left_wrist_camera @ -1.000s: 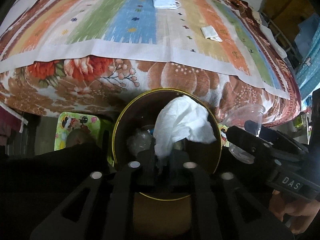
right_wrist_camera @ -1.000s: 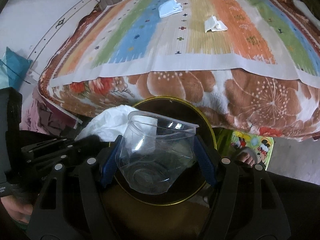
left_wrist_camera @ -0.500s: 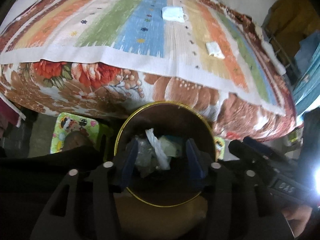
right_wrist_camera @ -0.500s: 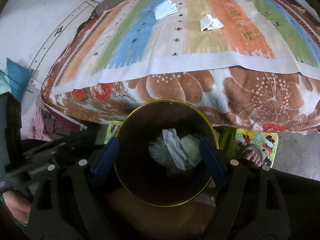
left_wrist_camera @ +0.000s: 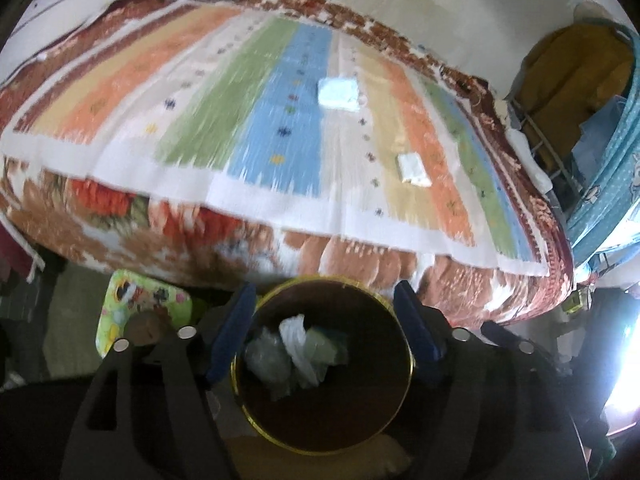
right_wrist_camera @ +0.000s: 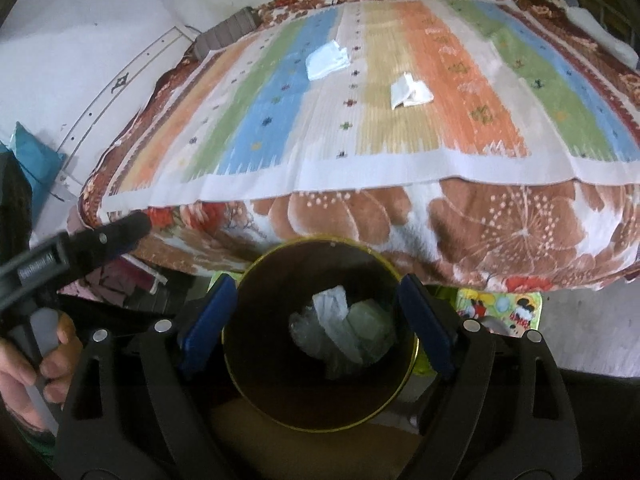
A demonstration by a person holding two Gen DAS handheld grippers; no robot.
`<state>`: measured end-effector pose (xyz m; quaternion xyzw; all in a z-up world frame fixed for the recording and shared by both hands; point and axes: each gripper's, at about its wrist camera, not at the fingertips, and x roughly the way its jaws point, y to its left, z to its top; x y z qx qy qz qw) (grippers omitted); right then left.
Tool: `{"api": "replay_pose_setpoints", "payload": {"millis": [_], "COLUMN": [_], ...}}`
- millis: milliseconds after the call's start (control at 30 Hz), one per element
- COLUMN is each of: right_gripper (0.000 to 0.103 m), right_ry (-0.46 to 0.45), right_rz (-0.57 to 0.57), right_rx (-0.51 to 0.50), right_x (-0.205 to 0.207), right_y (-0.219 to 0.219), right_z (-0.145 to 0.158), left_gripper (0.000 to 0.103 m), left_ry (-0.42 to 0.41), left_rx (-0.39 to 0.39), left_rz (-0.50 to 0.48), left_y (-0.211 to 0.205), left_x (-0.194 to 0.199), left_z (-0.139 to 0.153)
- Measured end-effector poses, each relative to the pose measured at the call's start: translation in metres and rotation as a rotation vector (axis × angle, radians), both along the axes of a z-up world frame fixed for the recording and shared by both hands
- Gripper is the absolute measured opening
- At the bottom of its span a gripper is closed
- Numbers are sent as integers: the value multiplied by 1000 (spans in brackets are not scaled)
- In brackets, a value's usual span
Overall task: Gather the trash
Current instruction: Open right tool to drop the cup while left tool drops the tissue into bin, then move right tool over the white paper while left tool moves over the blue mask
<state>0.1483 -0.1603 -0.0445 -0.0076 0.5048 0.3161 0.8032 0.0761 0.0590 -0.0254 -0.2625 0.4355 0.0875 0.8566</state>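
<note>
Both grippers hang over the round bin [left_wrist_camera: 320,432], which stands on the floor against the foot of the bed. The left gripper [left_wrist_camera: 326,336] has its blue jaws opening, one on each side of the bin's golden rim, and nothing is between them. The right gripper [right_wrist_camera: 316,326] is spread wide in the same way and grasps nothing. At the left edge of the right wrist view a hand [right_wrist_camera: 28,364] holds the handle of the left gripper.

Inside the bin lies the collected trash [right_wrist_camera: 344,330]: a crumpled white tissue, some clear plastic and a pale greenish piece, all at the bottom.

Beyond the bin the striped cover [left_wrist_camera: 248,120] lies over the flowered blanket [right_wrist_camera: 500,232]. On it two pieces of trash are waiting: a folded white paper [right_wrist_camera: 410,94] on the yellow stripe, and farther away a white face mask [right_wrist_camera: 326,60] at the edge of the blue stripe. They lie apart.
</note>
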Motion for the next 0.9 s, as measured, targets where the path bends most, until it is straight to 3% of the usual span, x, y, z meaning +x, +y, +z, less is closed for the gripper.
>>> {"api": "replay_pose_setpoints", "payload": {"millis": [300,500,733,900], "right_gripper": [90,94,94,94], "right_ry": [-127,-174,-159,-188], "right_rz": [-12,-29,-16,19], "right_rx": [-59,-70,-92,-106], "right_x": [16,35,67,88], "right_y": [7,9,16,27], "right_z": [19,31,39,48], "left_gripper": [97,97,97,97], "left_ry": [-49,-34,-28,-27], "left_rx": [61,145,191,161], "left_rz": [-50,-89,-98,-133], "left_y": [9,11,18,28], "left_x": [40,78,118,140], "left_z": [24,31,32,24]}}
